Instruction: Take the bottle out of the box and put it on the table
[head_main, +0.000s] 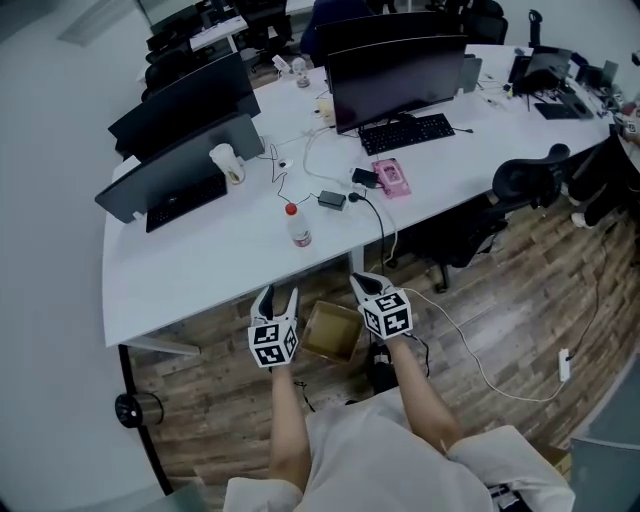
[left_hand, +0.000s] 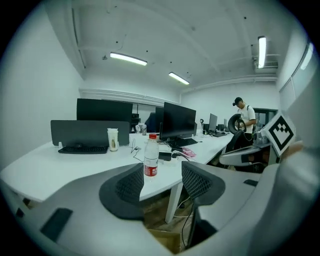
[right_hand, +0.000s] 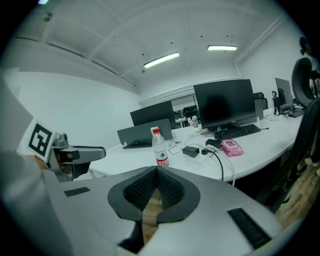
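A clear plastic bottle (head_main: 298, 226) with a red cap and red label stands upright on the white table (head_main: 200, 265), near its front edge. It also shows in the left gripper view as the bottle (left_hand: 151, 155) and in the right gripper view as the bottle (right_hand: 159, 148). An open cardboard box (head_main: 333, 331) sits on the wooden floor below the table edge, between my two grippers. My left gripper (head_main: 279, 298) is open and holds nothing. To the box's right, my right gripper (head_main: 365, 284) is shut with nothing in it.
Monitors (head_main: 395, 68), keyboards (head_main: 407, 133), a paper cup (head_main: 228, 164), a pink item (head_main: 391, 177) and a power adapter with cables (head_main: 332, 199) lie on the table. Office chairs (head_main: 530, 180) stand to the right. A person (left_hand: 244, 118) stands far off.
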